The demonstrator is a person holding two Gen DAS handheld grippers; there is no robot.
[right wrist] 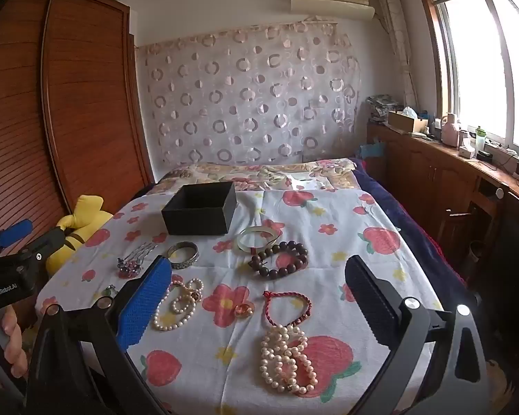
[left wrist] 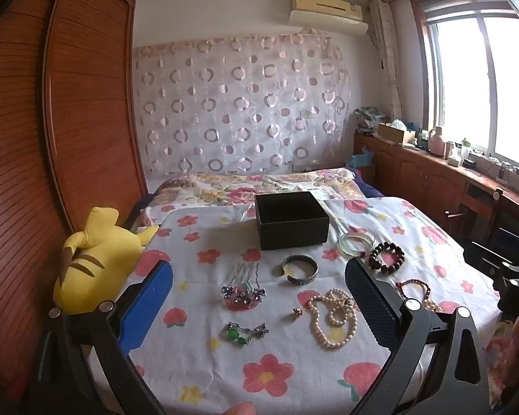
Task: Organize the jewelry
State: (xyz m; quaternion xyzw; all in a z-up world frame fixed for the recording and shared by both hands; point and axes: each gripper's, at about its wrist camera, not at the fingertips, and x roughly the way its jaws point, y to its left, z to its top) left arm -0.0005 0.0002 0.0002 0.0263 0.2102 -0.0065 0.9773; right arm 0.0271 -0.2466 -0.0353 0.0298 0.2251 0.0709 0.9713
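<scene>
both grippers' jaws wide apart, empty, above jewelry near black box (left wrist: 291, 219)

The bed sheet (left wrist: 294, 346) is white, printed with red strawberries and pink flowers with yellow centres. The open box (left wrist: 291, 219) is black. The plush toy (left wrist: 97, 259) is yellow with brown stripes. The bead bracelet (right wrist: 279, 258) is dark brown; the cord bracelet (right wrist: 287, 306) is red; the pearl strands (right wrist: 287, 359) are cream. The bangle (right wrist: 258, 238) is pale green. Each gripper carries one blue pad (right wrist: 143, 306) and one black pad (right wrist: 370, 297). The wardrobe (left wrist: 86, 103) is reddish-brown wood. The curtain (left wrist: 242, 103) is pale pink with ring patterns.
</scene>
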